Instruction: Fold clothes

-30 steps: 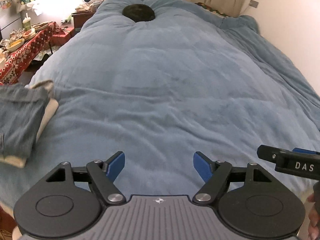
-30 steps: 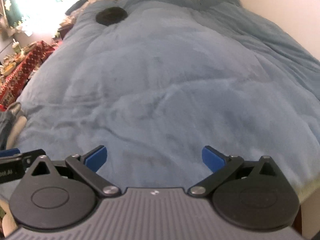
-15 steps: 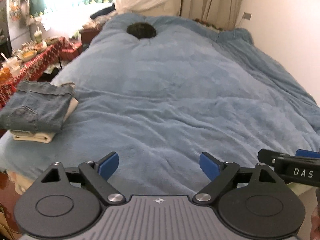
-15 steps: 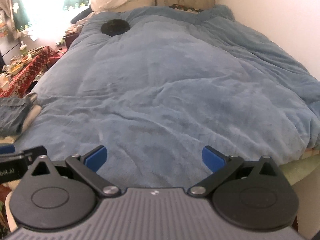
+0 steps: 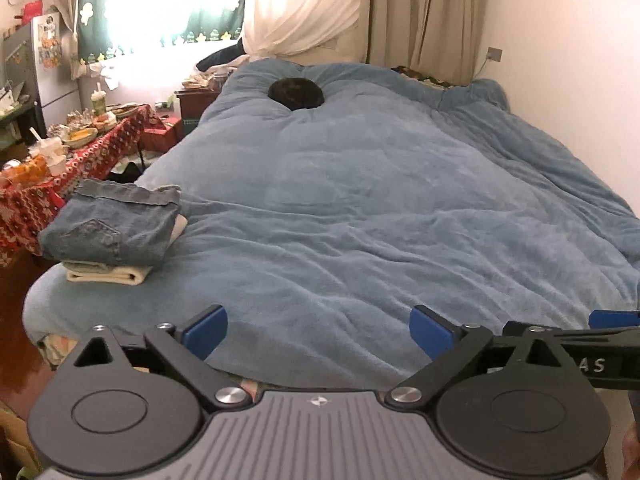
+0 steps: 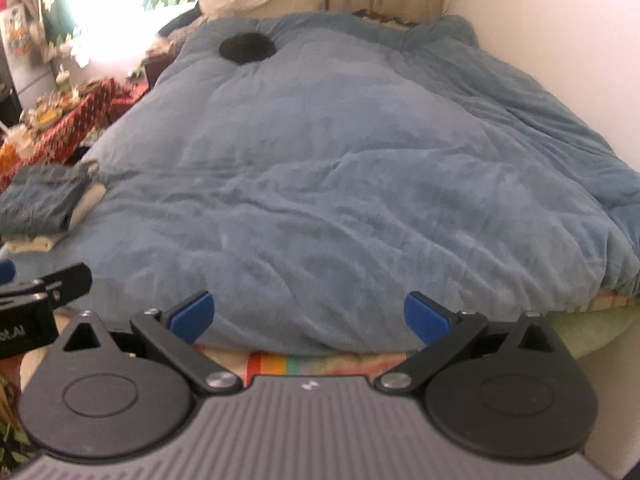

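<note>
Jeans [image 5: 112, 228] lay folded atop a cream garment [image 5: 108, 274] well ahead-left of the left gripper [image 5: 318, 330], whose empty jaws had just been opening, like the released right gripper [image 6: 308, 314]; next garment probably deserved square edges before stacking.

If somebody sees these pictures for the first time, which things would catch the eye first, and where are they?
A big blue duvet covers nearly the whole bed. At its near left corner lies a neat stack, folded jeans on top of a cream garment. Far up the duvet sits a dark round thing, and both tools, left and right, stand open and empty.
</note>
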Tool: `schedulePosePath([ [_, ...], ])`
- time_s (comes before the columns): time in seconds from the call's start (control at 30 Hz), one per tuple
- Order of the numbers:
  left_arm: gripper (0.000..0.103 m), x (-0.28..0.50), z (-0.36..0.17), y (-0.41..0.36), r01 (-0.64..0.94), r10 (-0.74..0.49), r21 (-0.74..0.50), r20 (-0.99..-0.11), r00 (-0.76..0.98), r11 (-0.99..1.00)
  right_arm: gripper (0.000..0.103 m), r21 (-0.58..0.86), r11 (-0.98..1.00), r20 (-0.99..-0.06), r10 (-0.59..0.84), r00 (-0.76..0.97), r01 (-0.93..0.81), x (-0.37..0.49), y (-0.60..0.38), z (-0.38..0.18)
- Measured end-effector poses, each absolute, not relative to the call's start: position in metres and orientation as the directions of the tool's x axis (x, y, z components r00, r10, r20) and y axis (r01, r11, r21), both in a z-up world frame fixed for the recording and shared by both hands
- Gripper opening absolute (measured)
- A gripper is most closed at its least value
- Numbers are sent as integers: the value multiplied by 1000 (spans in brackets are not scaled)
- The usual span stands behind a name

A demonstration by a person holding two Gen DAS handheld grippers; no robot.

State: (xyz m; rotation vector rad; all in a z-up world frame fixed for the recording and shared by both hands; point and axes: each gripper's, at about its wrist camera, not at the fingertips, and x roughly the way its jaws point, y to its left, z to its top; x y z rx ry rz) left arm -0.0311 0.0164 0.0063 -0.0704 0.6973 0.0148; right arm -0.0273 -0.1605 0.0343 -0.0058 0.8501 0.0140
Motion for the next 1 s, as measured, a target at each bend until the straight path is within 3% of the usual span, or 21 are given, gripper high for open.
schedulePosePath([
  [0.27,98,-42,11,15,-56,-5,-75,-643,766,996,102,60,998,-726,40,687,6,-47,-169,37],
  [1.0,98,-61,19,0,-44,28,-9,-648,761,999,102,36,999,-680,26,733,-2,-72,-180,47],
])
